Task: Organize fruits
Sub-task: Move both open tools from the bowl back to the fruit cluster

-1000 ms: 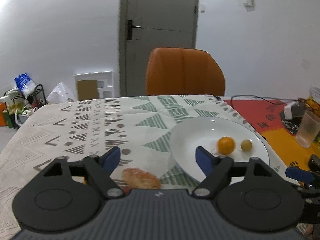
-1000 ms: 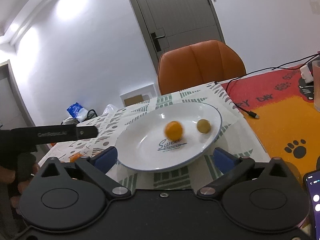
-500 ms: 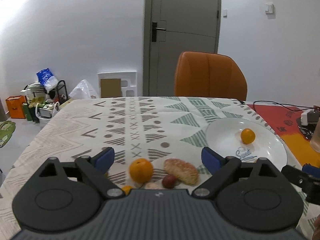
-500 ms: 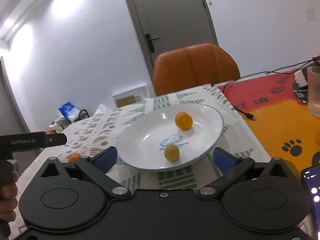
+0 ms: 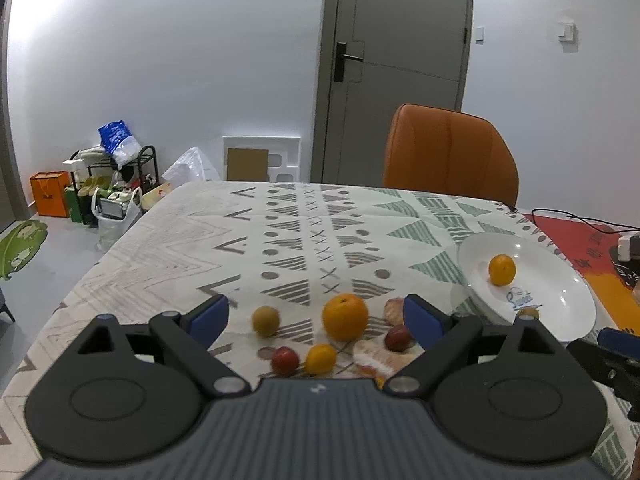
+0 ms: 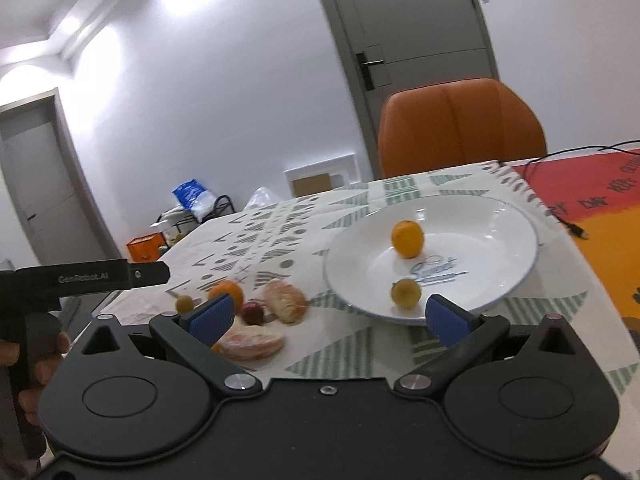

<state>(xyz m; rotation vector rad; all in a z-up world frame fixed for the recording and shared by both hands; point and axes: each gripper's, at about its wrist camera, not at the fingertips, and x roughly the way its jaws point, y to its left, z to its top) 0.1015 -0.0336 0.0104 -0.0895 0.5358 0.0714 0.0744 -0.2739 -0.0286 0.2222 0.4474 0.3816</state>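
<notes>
Fruits lie loose near the table's front edge; left gripper [image 5: 316,318], spread and empty, should straddle the big orange [image 5: 345,317] squarely, then carry it to the plate [image 5: 560,300].

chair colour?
Orange chair, clearest in the left wrist view.

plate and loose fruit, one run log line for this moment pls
plate: small orange, yellowish fruit inside | cloth: big orange, other fruit loose | left gripper: open, empty | right gripper: open, empty
</notes>
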